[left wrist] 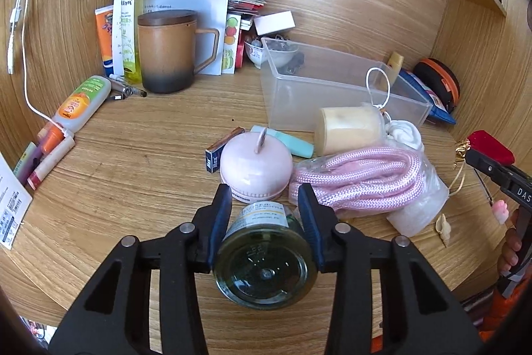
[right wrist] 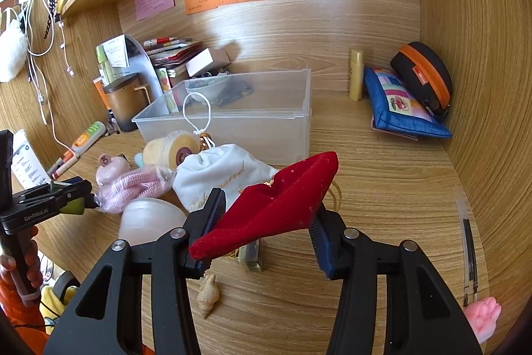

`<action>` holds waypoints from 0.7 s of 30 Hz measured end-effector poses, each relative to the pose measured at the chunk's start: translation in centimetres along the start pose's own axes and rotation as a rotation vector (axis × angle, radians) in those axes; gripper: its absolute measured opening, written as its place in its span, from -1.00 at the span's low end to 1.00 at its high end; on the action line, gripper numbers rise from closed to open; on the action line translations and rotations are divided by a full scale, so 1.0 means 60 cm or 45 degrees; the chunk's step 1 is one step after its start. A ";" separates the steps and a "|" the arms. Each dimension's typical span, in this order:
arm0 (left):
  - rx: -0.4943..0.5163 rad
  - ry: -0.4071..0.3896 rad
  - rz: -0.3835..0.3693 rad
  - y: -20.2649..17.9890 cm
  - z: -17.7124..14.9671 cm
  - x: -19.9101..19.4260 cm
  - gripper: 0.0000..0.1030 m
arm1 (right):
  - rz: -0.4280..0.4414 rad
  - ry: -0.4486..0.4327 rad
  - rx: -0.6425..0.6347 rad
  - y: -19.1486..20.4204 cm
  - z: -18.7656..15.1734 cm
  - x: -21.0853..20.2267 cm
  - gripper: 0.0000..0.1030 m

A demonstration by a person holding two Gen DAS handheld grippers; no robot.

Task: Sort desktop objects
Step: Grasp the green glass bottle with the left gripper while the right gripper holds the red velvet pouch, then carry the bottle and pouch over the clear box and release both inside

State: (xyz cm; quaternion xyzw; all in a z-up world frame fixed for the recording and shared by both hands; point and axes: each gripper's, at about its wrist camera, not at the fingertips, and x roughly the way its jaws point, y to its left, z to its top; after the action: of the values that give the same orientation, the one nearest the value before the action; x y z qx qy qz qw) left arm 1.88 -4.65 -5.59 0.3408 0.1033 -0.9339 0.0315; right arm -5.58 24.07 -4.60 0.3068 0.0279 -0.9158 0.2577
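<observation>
In front of the clear plastic bin (left wrist: 335, 88), my left gripper (left wrist: 265, 212) is clamped on a small glass jar (left wrist: 264, 258), base facing me, long axis pointing toward the bin. My right gripper (right wrist: 266, 223) grips a red velvet box (right wrist: 276, 205), lying crosswise.

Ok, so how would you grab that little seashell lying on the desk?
Pinch the seashell across its fat end, coming straight down from above. It lies flat on the desk with its thin pointed tip towards the right wrist camera, and that narrow end would probably slip. Both long sides look free, so there is room for the fingers.
</observation>
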 end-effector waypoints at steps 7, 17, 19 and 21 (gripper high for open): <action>0.041 -0.042 -0.034 -0.025 0.027 -0.007 -0.21 | 0.011 -0.008 -0.015 0.006 0.002 0.000 -0.13; 0.110 -0.098 -0.085 -0.054 0.084 -0.020 -0.21 | 0.025 -0.086 -0.044 0.010 0.041 -0.022 -0.13; 0.119 -0.105 -0.092 -0.056 0.097 -0.022 -0.21 | 0.025 -0.095 -0.052 0.013 0.052 -0.023 -0.13; 0.129 -0.115 -0.098 -0.056 0.110 -0.024 -0.21 | 0.025 -0.105 -0.062 0.016 0.062 -0.023 -0.13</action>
State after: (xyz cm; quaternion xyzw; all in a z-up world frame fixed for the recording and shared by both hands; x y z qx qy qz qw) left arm -1.62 -2.80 0.81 0.2953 0.0673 -0.9529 -0.0172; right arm -6.20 23.11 -0.68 0.2627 0.0365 -0.9242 0.2748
